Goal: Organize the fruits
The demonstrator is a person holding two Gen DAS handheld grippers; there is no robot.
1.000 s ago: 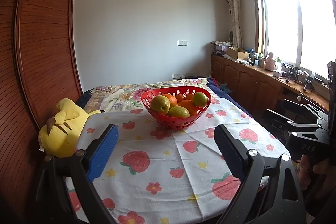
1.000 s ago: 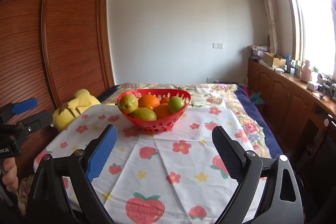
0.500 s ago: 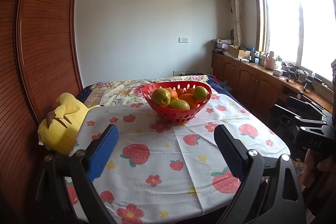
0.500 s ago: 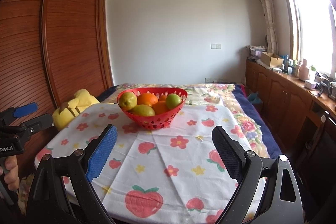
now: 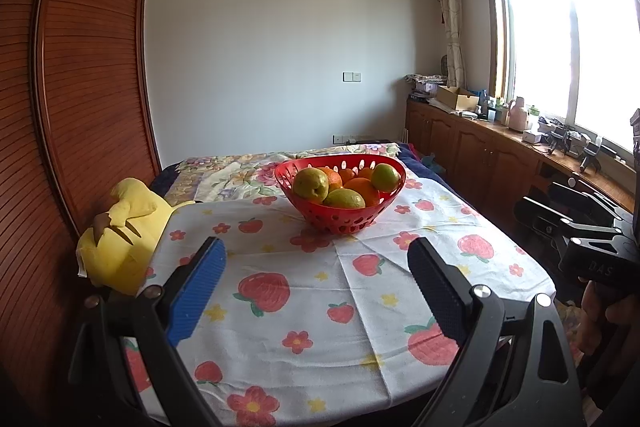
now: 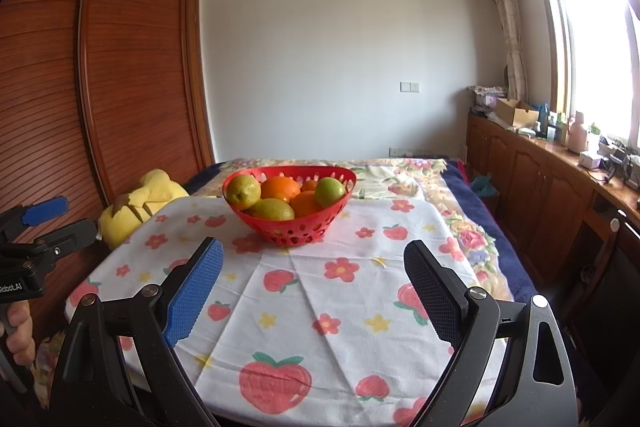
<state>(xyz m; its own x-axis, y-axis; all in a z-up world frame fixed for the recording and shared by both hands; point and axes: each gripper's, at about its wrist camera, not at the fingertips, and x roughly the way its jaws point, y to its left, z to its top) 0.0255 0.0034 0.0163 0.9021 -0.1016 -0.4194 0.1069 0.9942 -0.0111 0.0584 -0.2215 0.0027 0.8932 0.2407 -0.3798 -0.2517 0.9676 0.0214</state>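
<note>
A red perforated basket point(image 5: 340, 223) point(image 6: 292, 231) stands at the far side of the table, piled with several fruits: yellow-green pears point(image 5: 310, 183) point(image 6: 243, 191), oranges point(image 5: 362, 189) point(image 6: 280, 188) and a green round fruit point(image 5: 385, 177) point(image 6: 329, 191). My left gripper point(image 5: 316, 283) hangs open over the near table edge, well short of the basket, nothing between its fingers. My right gripper point(image 6: 312, 279) is likewise open and empty, facing the basket from the near edge. Each gripper shows at the side of the other's view.
The table wears a white cloth point(image 5: 320, 287) printed with strawberries and flowers. A yellow plush toy point(image 5: 120, 235) point(image 6: 140, 203) lies at the table's left. A wooden wardrobe point(image 6: 100, 87) stands left; a low cabinet point(image 5: 480, 147) with clutter runs under the window on the right.
Both views have pulled back and down slightly, so the basket sits a little higher and smaller in frame. Both grippers stay open and empty.
</note>
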